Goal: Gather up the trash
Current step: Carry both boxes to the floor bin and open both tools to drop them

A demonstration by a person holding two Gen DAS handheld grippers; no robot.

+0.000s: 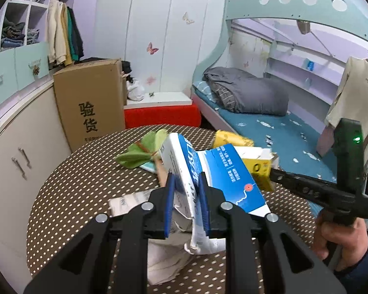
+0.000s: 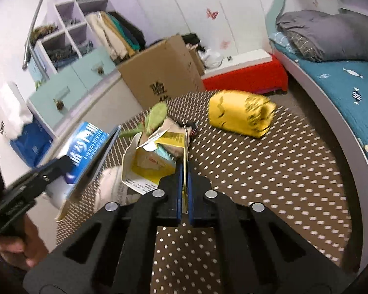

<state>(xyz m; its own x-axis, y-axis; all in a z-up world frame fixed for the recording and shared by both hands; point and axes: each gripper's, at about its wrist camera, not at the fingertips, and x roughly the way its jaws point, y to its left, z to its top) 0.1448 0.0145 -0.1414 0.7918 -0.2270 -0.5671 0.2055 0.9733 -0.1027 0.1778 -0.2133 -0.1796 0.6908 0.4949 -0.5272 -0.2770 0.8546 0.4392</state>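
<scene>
Gripping only thin edges, the left tongs [image 1: 186, 183] clenched on the blue box [image 1: 208, 171] and the right tongs [image 2: 183, 171] seemingly on the yellow carton's [image 2: 149, 161] flap, either could slip out.

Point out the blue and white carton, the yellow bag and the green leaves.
blue and white carton [image 1: 223, 171]: left wrist view, blue printed face.
yellow bag [image 2: 240, 117]: right wrist view, middle of its crumpled side.
green leaves [image 1: 135, 156]: left wrist view, lower leaf.
</scene>
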